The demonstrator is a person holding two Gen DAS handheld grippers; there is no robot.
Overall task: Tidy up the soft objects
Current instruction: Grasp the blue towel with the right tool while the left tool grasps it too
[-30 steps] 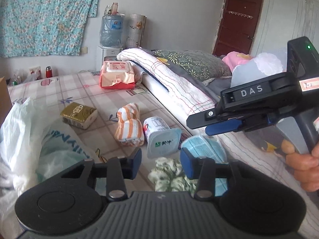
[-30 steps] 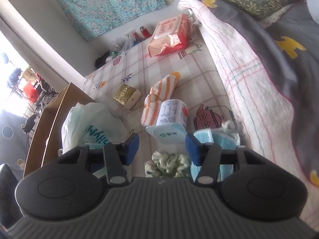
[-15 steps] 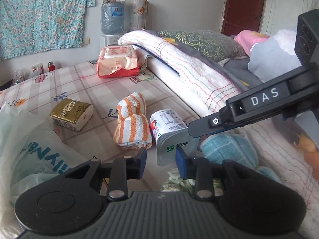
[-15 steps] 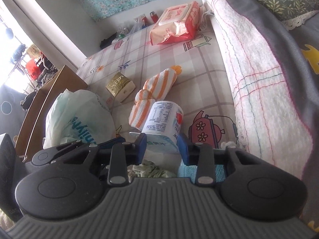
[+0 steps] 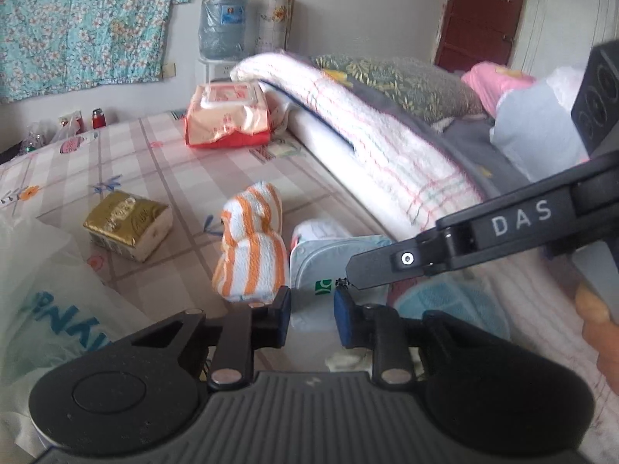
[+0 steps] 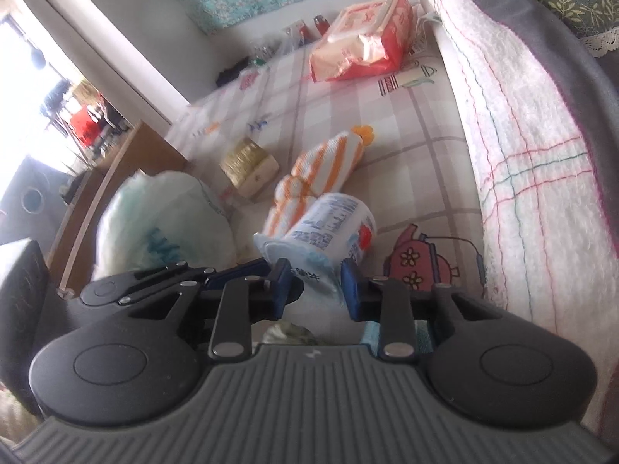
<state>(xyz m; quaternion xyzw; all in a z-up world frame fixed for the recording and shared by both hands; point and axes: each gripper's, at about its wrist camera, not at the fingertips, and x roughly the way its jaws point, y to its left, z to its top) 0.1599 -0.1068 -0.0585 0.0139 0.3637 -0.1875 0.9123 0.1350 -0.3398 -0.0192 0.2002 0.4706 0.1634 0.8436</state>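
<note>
A white yogurt cup [image 5: 321,255] lies on its side on the checked bed sheet, lid toward me, against a rolled orange-striped towel [image 5: 251,255]. My left gripper [image 5: 312,315] hovers just short of the lid with its jaws closing to a narrow gap, nothing pressed between the pads. My right gripper [image 6: 315,288] is also closing, the cup [image 6: 329,228] and its lid rim showing in the gap, untouched by the pads. The towel [image 6: 321,166] lies behind the cup. A blue mask pack [image 5: 448,301] and a green floral cloth [image 6: 288,330] sit under the grippers, mostly hidden.
A gold tissue pack [image 5: 127,224] and a red wipes pack [image 5: 226,116] lie farther back. A white plastic bag [image 5: 46,294] bulges at the left, beside a cardboard box [image 6: 116,178]. A folded white blanket [image 5: 387,147] runs along the right. A hand [image 5: 595,317] holds the right gripper.
Both grippers moved forward and down toward the cup and narrowed their jaws. The mask pack and floral cloth slipped under the gripper bodies.
</note>
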